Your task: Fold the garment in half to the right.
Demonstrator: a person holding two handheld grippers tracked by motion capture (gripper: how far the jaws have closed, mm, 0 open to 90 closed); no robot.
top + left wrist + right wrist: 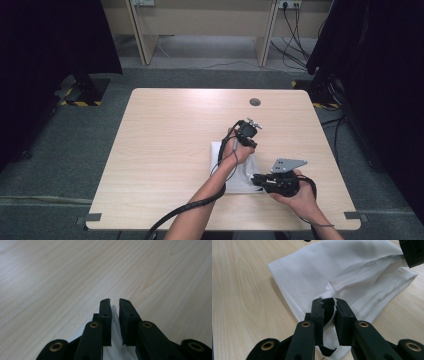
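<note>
A folded white cloth (241,181) lies on the wooden table (165,150), right of centre. My left gripper (248,141) is at the cloth's far edge. In the left gripper view its jaws (114,301) stand almost together, pinching a thin fold of the cloth (115,340). My right gripper (254,178) comes in from the right at the cloth's near corner. In the right gripper view it (328,300) is shut on a bunched bit of the cloth (337,267), with a dark strip between the pads. The left gripper (413,252) holds the cloth's far corner, lifted.
A round cable hole (255,102) sits in the table near its far edge. Black stands (85,90) and cables (295,45) are on the floor beyond the table. Bare wood stretches to the left of the cloth.
</note>
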